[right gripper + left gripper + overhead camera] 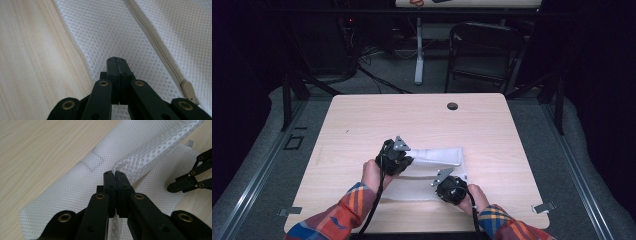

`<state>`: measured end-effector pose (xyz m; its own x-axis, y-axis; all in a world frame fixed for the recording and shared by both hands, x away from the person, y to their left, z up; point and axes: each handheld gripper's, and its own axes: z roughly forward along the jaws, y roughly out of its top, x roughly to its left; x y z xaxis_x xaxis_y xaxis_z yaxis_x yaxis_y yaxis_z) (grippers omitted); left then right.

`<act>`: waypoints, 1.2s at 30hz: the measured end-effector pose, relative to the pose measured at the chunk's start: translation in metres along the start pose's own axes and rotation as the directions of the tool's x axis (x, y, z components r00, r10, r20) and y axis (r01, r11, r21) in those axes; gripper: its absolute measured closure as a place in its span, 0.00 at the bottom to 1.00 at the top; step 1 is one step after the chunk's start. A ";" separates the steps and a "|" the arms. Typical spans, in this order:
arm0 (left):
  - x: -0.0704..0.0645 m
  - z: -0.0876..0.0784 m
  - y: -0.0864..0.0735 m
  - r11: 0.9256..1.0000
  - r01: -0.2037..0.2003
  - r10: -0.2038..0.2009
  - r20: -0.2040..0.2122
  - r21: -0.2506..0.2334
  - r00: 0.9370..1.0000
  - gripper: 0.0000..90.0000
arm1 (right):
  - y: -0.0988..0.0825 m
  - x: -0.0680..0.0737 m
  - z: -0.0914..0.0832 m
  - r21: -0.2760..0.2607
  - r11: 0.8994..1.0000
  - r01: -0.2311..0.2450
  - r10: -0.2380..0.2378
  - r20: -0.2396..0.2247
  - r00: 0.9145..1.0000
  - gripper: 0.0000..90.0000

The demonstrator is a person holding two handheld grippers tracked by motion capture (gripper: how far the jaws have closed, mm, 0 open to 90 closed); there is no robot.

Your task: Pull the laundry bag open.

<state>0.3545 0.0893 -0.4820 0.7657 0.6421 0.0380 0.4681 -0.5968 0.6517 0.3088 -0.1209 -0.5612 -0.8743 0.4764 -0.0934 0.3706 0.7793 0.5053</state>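
Observation:
A white mesh bag (439, 156) lies on the light wooden table (412, 120) near the front. My left gripper (408, 161) (115, 173) is shut on a fold of coarse mesh (150, 152), which it holds raised above the flat part of the bag (75, 185). At the bag's near right edge, my right gripper (443, 183) (116, 59) is shut with the mesh (105, 32) pinched at its tips. A beige zipper (155, 42) runs beside it and ends in a pull (188, 91). The right gripper (175, 187) also appears at the right of the left gripper view.
A dark round cable hole (452, 106) sits near the table's far edge. Behind the table stand a black folding chair (484, 50) and a white table leg (418, 55). Bare wood lies to the left and far side of the bag.

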 end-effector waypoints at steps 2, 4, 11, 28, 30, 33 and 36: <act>0.001 -0.001 0.002 1.000 -0.001 0.001 -0.001 -0.001 1.000 0.99 | 0.001 0.000 0.000 0.008 1.000 0.010 -0.010 0.000 1.000 1.00; 0.003 -0.003 0.004 1.000 0.000 0.000 -0.002 -0.001 1.000 0.99 | 0.000 0.000 0.000 0.008 1.000 0.007 -0.007 -0.006 1.000 1.00; 0.007 -0.007 0.010 1.000 -0.004 0.004 -0.017 -0.002 1.000 0.99 | -0.001 0.003 -0.001 0.008 1.000 -0.001 0.001 -0.024 1.000 1.00; 0.021 -0.012 0.027 1.000 -0.006 0.006 -0.061 0.010 0.998 0.99 | -0.003 0.009 -0.006 0.043 0.999 0.006 -0.002 -0.100 0.995 1.00; 0.022 -0.011 0.028 1.000 -0.003 0.004 -0.063 0.007 0.998 0.99 | -0.003 0.009 -0.007 0.044 0.999 0.004 0.001 -0.104 0.995 1.00; 0.023 -0.010 0.032 1.000 -0.008 0.008 -0.069 0.005 0.998 0.99 | -0.004 0.009 -0.008 0.050 0.999 0.001 0.005 -0.120 0.993 1.00; 0.026 -0.010 0.037 1.000 -0.010 0.010 -0.076 -0.003 0.997 0.99 | -0.005 0.009 -0.008 0.048 0.999 -0.001 0.008 -0.132 0.991 1.00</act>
<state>0.3872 0.0885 -0.4492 0.7344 0.6709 0.1020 0.4590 -0.6018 0.6536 0.2966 -0.1234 -0.5576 -0.9052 0.4242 0.0249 0.3865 0.7975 0.4633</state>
